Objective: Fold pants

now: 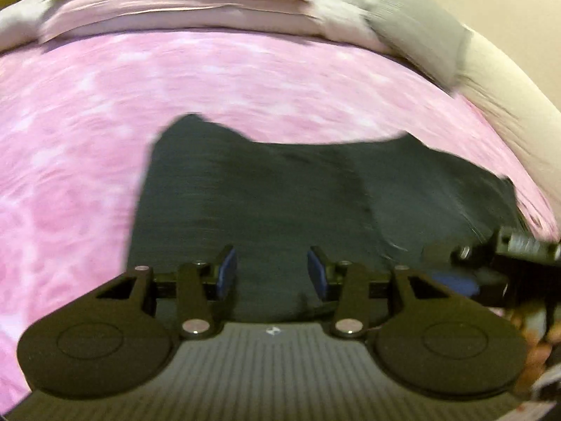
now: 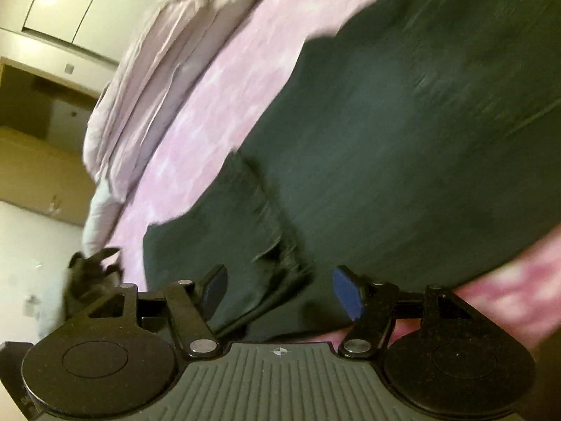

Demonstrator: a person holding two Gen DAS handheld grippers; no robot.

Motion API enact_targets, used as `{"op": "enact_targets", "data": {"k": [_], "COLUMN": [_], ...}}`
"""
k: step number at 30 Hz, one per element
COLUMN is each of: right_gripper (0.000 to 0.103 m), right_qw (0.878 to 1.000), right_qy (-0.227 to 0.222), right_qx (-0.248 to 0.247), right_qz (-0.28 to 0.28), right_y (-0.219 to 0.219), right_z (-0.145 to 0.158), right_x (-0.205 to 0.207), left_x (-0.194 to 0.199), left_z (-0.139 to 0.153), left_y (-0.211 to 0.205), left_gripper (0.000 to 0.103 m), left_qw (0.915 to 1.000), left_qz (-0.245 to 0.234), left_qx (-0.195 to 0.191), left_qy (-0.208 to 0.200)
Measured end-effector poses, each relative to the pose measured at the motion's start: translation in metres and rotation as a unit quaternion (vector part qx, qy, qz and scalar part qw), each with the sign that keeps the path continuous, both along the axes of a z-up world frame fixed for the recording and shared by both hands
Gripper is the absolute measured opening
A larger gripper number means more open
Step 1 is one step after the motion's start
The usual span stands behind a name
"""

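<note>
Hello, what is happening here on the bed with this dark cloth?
A person is folding dark pants on a bed with a pink patterned cover, using a hand-held gripper in each hand. The left hand-held gripper is open above the pants, with nothing between its pads. The right hand-held gripper is also open, over a bunched edge of the pants near the side of the bed. Neither one holds the fabric at this moment. The pictures are blurred, so how far the folding has gone is unclear.
</note>
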State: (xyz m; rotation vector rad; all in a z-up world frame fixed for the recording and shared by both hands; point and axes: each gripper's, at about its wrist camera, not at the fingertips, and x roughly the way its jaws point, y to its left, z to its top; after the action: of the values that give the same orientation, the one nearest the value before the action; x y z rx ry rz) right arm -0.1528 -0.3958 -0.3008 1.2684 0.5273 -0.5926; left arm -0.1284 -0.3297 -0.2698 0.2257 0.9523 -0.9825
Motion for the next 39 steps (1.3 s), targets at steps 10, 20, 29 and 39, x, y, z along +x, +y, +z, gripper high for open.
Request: {"op": "enact_targets", "data": {"k": [10,20,29,39], "right_gripper": [0.016,0.016,0.016,0.03], "right_qw": [0.992,0.977,0.977,0.967], "right_qy": [0.016,0.138,0.144,0.203], "right_qx": [-0.127,-0.123,-0.135,-0.137], "right_qz": [-0.008,-0.109,-0.082,-0.064], "right_y": [0.016,0.014,0.023,0.006], "right_z": [0.02,-0.001,0.006,0.017], "right_x": [0.035,-0.029,-0.033,-0.02], "left_x": [0.028,0.018,0.033,0.041], "left_z": [-0.007,-0.041,-0.044,-0.033], "left_y": [0.025,0.006,0.011,0.004], "left_gripper": [0.038,0.033,0.027,0.027], "left_qw": [0.9985,0.9985,0.9986,0.9986], "left_qz": [0.038,-0.004,0.001,-0.006], "left_qx": [-0.017,0.024,0.028,0.041], "left_qy": [0.036,0.05,0.045,0.033]}}
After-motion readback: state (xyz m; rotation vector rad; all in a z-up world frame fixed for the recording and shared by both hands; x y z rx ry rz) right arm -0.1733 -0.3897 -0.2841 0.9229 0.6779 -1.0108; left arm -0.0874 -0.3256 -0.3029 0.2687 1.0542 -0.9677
